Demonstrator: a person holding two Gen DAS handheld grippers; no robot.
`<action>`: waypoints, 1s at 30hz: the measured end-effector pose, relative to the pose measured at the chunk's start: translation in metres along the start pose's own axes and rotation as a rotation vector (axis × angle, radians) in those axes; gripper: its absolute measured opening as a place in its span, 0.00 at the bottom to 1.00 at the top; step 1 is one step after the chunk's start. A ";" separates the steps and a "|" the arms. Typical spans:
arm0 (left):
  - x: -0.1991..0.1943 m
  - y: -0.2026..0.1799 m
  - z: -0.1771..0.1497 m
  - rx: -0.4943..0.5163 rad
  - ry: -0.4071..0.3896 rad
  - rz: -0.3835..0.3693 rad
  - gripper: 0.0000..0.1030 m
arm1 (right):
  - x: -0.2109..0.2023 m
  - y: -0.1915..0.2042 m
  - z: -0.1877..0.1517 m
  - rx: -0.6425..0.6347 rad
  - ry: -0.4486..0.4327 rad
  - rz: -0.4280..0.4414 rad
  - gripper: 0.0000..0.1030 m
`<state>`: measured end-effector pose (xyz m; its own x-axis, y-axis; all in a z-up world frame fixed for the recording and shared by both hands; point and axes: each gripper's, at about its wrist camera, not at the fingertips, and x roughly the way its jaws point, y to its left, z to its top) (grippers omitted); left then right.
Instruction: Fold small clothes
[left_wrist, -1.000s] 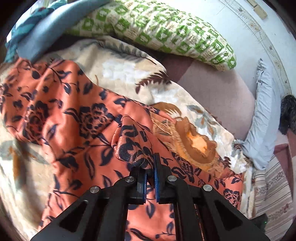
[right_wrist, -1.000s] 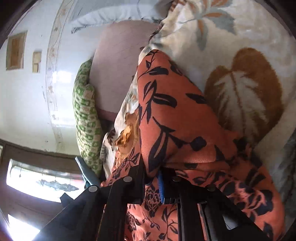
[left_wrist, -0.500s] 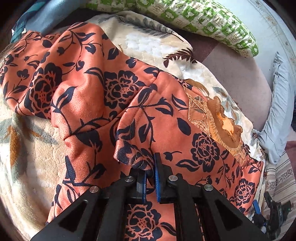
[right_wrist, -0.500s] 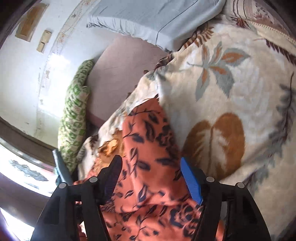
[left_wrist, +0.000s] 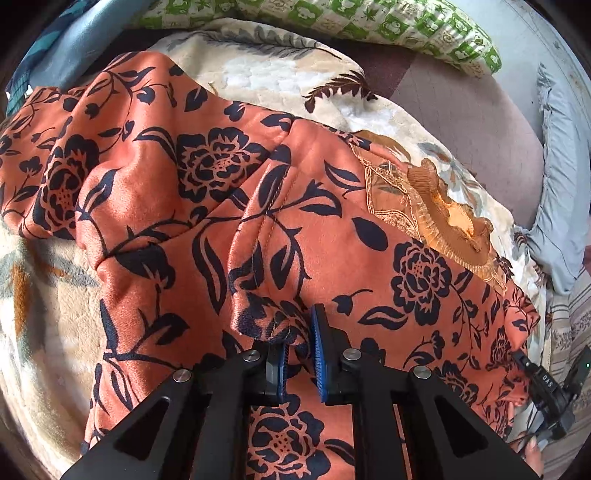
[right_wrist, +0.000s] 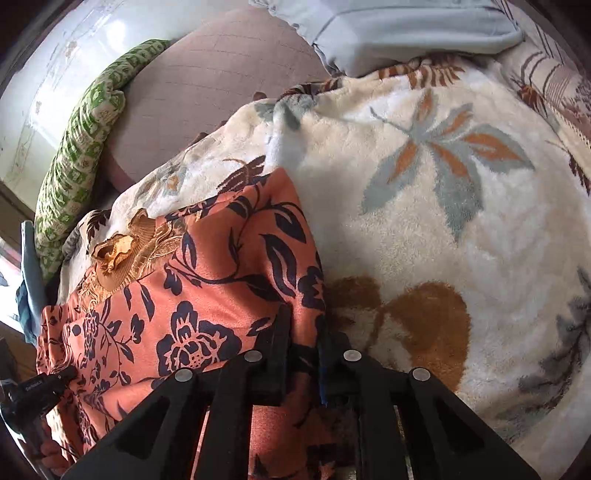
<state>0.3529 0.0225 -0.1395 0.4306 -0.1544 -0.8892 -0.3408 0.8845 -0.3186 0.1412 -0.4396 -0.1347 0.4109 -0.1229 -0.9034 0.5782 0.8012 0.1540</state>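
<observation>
A: Where does the orange floral garment (left_wrist: 207, 192) lie?

B: Spread over the cream leaf-print blanket (right_wrist: 461, 206) on the bed, with its ruffled collar (left_wrist: 436, 218) toward the mauve sheet and the green patterned pillow (left_wrist: 369, 26). One sleeve runs off to the far left in the left wrist view.

A: And the left gripper (left_wrist: 297, 354)?

B: Its fingers are only slightly parted, with a bunched cuff or hem edge caught between them. The blue pad on the right finger shows bare, so the hold looks light, perhaps loosening.

A: The right gripper (right_wrist: 303, 354)?

B: Its fingers are nearly together over the garment's right edge, where the cloth meets the blanket. Fabric runs between them, so it appears to be pinching that edge.

A: What would make this step go well?

B: Probably holding both edges at matching height, so the fold line runs straight across the body. The plush blanket likely drags on the cloth, so lifting clear before carrying it over should avoid wrinkles. The left grip seems the weak one; a firmer bite on the bunched edge would be safer.
</observation>
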 end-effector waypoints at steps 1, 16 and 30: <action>-0.005 0.002 0.000 0.000 0.013 -0.023 0.11 | -0.008 -0.003 0.001 0.029 -0.013 -0.005 0.22; -0.038 -0.015 0.019 0.059 -0.043 -0.144 0.28 | 0.029 0.049 0.042 0.075 0.042 0.272 0.36; -0.016 0.013 0.034 0.020 -0.044 -0.093 0.27 | -0.035 -0.016 0.017 0.095 0.027 0.217 0.49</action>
<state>0.3706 0.0513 -0.1183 0.4965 -0.2174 -0.8404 -0.2806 0.8760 -0.3924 0.1297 -0.4576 -0.0990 0.5148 0.0629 -0.8550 0.5423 0.7486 0.3816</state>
